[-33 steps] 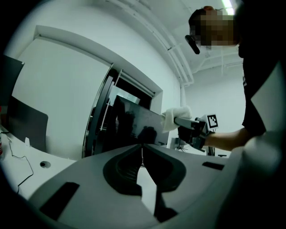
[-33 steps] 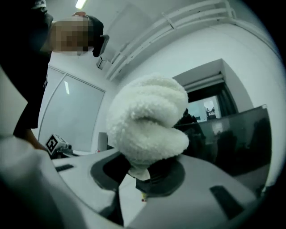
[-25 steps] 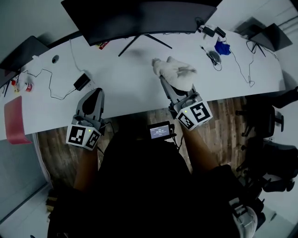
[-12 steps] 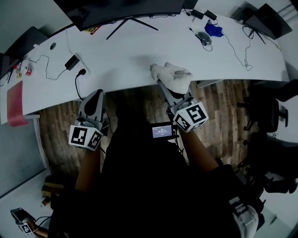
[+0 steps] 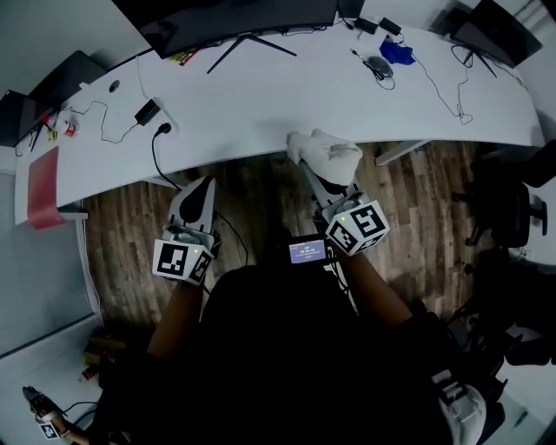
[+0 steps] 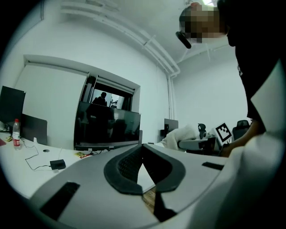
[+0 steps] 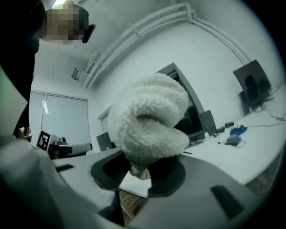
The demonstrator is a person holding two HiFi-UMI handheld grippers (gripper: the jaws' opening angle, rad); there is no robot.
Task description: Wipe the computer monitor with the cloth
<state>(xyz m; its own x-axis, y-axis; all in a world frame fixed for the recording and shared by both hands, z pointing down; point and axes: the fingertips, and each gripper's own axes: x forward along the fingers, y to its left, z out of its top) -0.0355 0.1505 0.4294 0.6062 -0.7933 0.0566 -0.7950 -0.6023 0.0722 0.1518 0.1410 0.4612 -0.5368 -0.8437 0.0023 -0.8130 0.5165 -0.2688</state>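
**A:** What's different from a second ago?

**B:** The person has backed off. The right tongs (image 7: 140,172) are clamped on the white fluffy cloth (image 5: 326,155), and they were well over the desk (image 5: 347,96). Now the cloth hangs just over the desk's near edge. The left tongs (image 5: 198,195) have come off the desk too and sit above the wood floor (image 5: 261,195).

**A:** And the left tongs, are they carrying anything?

**B:** No, they're pressed together and empty.

**A:** Where's the monitor?

**B:** The monitor (image 5: 234,22) is at the far side of the desk, well apart from the cloth. Its screen is dark and untouched by either pair.

**A:** So what does that mean for the wiping?

**B:** The cloth is gripped and ready but is moving away from the screen. I'd guess the person is between passes or not yet started, and would have to reach forward again before the cloth can touch the glass.
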